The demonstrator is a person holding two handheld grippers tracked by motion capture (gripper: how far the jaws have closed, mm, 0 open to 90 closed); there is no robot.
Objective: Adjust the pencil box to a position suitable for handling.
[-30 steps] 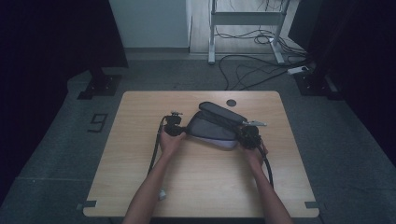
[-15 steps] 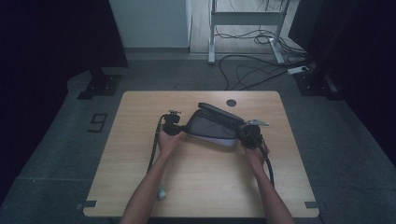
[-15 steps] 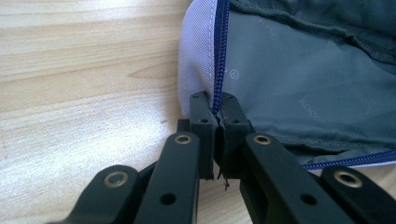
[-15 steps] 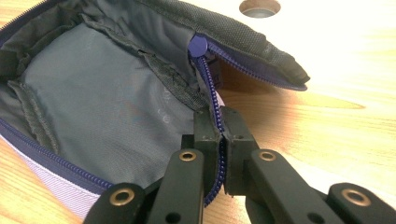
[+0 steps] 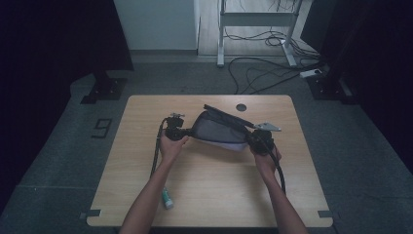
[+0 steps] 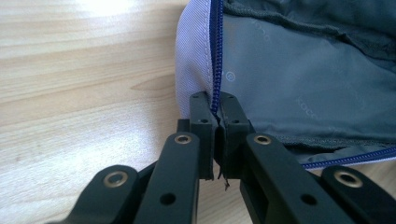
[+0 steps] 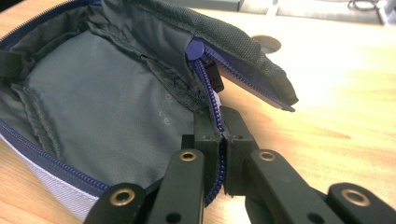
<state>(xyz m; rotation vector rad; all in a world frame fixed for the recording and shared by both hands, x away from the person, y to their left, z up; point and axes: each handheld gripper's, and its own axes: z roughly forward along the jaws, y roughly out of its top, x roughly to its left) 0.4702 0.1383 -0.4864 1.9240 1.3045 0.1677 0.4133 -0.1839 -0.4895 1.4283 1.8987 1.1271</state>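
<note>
Quickly, left to right, all placed off the pouch (image 5: 217, 131): we see the left tool (image 5: 187, 132) clamped on the pouch's left end, jaws pinched tight on the blue zipper edge (image 6: 215, 56). The pouch itself hangs unzipped and gaping between both tools, over the middle of the table (image 5: 146, 112). At its right end, the right tool (image 5: 249, 138) is clamped on the zipper tape too. A small tube (image 5: 167, 198) lies well below-left of the pouch, near the table's front edge.

pouch (image 6: 299, 79) cut off at right, small tube (image 5: 167, 198) label unreadable
</note>
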